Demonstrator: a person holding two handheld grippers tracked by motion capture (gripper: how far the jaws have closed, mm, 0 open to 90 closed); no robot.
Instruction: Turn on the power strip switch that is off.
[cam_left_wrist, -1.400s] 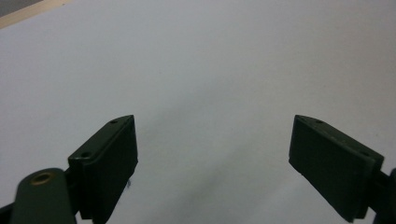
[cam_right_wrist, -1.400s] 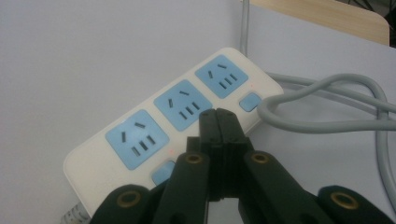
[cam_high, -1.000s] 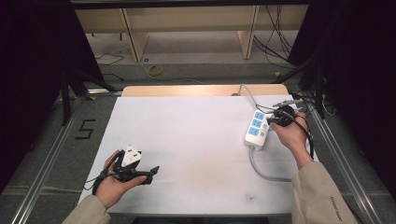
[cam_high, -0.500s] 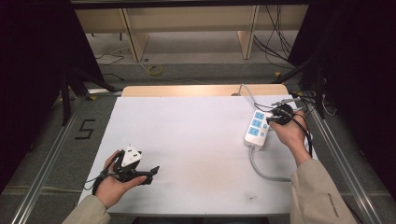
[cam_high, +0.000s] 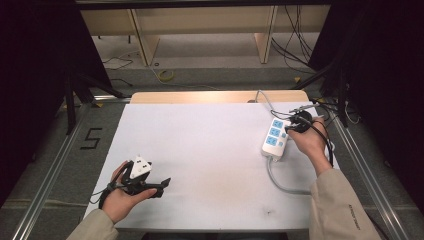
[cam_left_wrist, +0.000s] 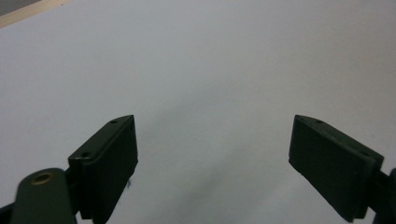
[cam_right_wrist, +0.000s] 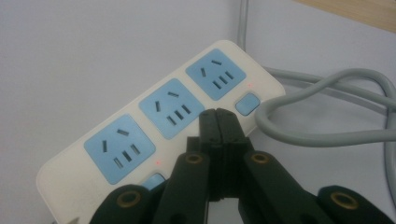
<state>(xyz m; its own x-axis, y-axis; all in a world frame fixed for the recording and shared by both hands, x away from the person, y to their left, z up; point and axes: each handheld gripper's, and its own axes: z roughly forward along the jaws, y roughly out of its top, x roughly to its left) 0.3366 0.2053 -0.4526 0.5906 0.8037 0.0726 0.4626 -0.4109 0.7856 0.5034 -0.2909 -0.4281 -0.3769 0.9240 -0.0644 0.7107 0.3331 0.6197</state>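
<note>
Our right gripper, jaws closed and empty, hovers over the rigid, light power strip far right; left gripper gapes wide.

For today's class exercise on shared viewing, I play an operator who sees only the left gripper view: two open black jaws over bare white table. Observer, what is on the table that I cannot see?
Observer: A white power strip with three blue sockets lies near the table's right edge.
Operator: Where is the other tool?
Observer: The right tool is over the strip's switch side, jaws pressed shut with nothing between them.
Operator: Is the strip powered?
Observer: Small red lights glow beside its blue switches in the right gripper view.
Operator: Any cable?
Observer: A grey cable loops beside the strip.
</note>
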